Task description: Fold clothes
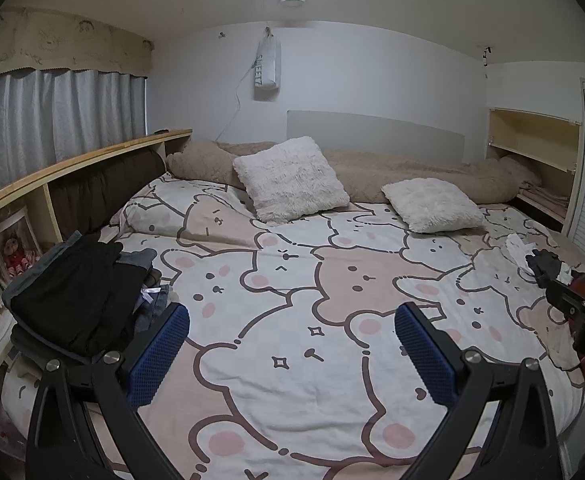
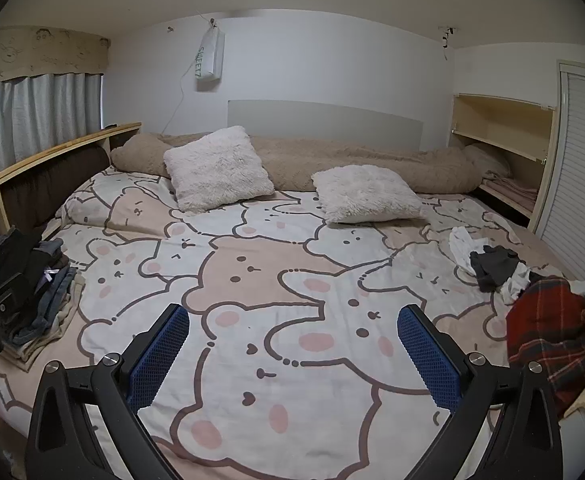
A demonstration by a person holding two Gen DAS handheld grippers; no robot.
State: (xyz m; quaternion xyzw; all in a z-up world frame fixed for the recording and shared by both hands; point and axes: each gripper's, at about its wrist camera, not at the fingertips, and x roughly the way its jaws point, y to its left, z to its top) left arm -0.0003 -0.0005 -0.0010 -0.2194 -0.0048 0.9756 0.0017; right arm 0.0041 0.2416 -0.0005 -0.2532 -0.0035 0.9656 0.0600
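Observation:
A stack of folded clothes (image 1: 72, 300) with a black garment on top lies at the bed's left edge; it also shows in the right wrist view (image 2: 48, 308). A heap of unfolded clothes lies at the right edge: a red plaid garment (image 2: 552, 336), a dark grey piece (image 2: 492, 268) and white pieces (image 2: 462, 244). My left gripper (image 1: 292, 344) is open and empty above the bear-print sheet (image 1: 292, 280). My right gripper (image 2: 292, 344) is open and empty above the same sheet (image 2: 252, 272). Each gripper's body shows at the edge of the other's view.
Two fluffy white pillows (image 2: 216, 168) (image 2: 368, 194) and a rolled beige blanket (image 2: 352, 168) lie at the head of the bed. A wooden shelf (image 1: 72, 160) runs along the left side. A cabinet niche (image 2: 500, 140) and louvred door (image 2: 580, 184) stand at the right.

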